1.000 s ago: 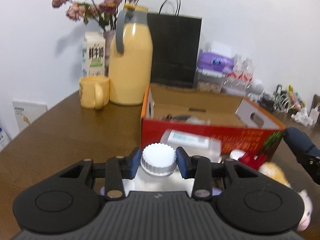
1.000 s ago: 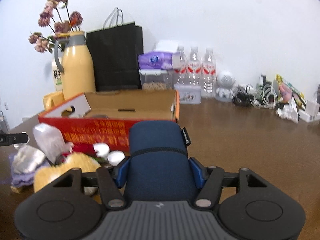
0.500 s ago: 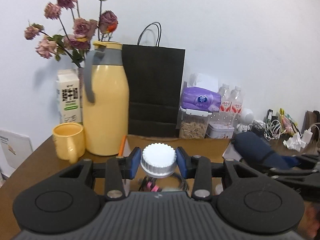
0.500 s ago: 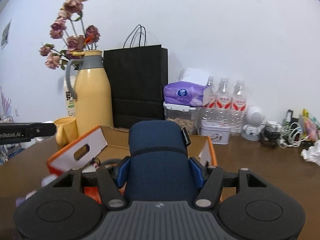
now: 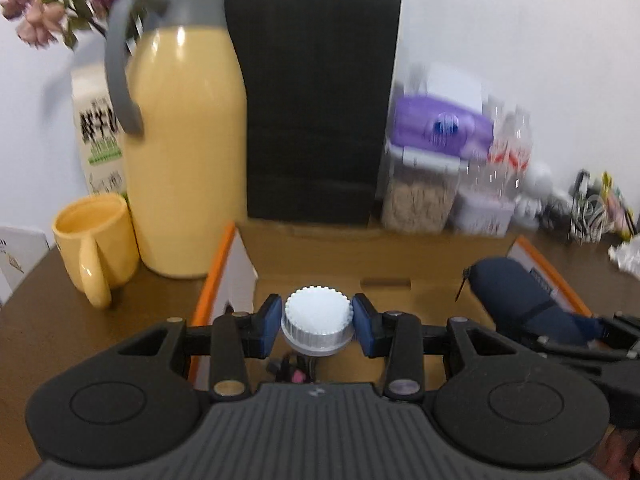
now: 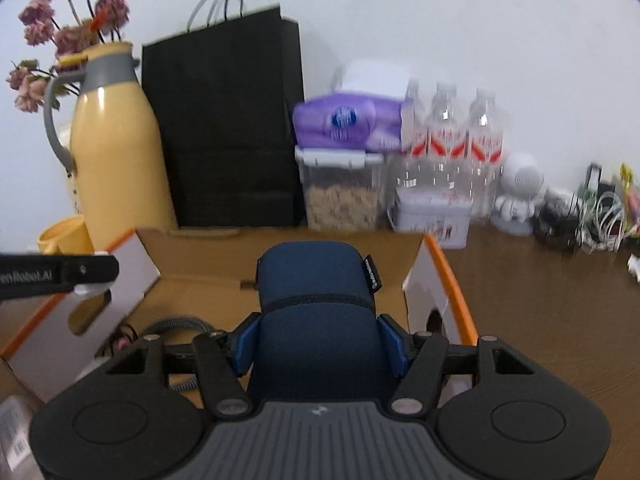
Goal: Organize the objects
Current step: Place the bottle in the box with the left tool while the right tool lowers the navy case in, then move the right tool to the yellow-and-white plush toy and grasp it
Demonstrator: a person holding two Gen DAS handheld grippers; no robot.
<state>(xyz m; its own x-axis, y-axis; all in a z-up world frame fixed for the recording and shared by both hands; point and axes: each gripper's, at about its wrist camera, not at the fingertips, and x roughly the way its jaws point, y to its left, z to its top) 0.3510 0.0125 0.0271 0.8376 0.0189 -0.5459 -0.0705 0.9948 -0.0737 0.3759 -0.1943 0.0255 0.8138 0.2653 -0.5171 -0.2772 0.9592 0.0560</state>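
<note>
mid-run at the tidy-up: i have both loads hanging over the open cardboard box (image 5: pixel 352 256), neither one let go. my left gripper (image 5: pixel 318 322) has its blue pads pressed on the ribbed white cap (image 5: pixel 318 316) of a bottle whose body is hidden under the jaws — a narrow grip, above the box's left half. my right gripper (image 6: pixel 318 344) is spread wider and clamped on the sides of a dark blue pouch (image 6: pixel 316 300), its far end reaching out over the box's right half; the left camera shows the same pouch beside my left jaws. judging by this, the carry is nearly done and both releases are left. whether more loose things wait on the brown table (image 6: pixel 540 300) i cannot tell. inside the box — a coil of dark cable (image 6: pixel 176 326) and something small and pink, too blurred to name. behind it, apparently not part of the job: a yellow jug (image 5: pixel 180 160), a yellow mug (image 5: pixel 94 240), a black paper bag (image 5: pixel 316 104), and a clear canister (image 6: pixel 342 196) with brownish contents under a purple pack.
</note>
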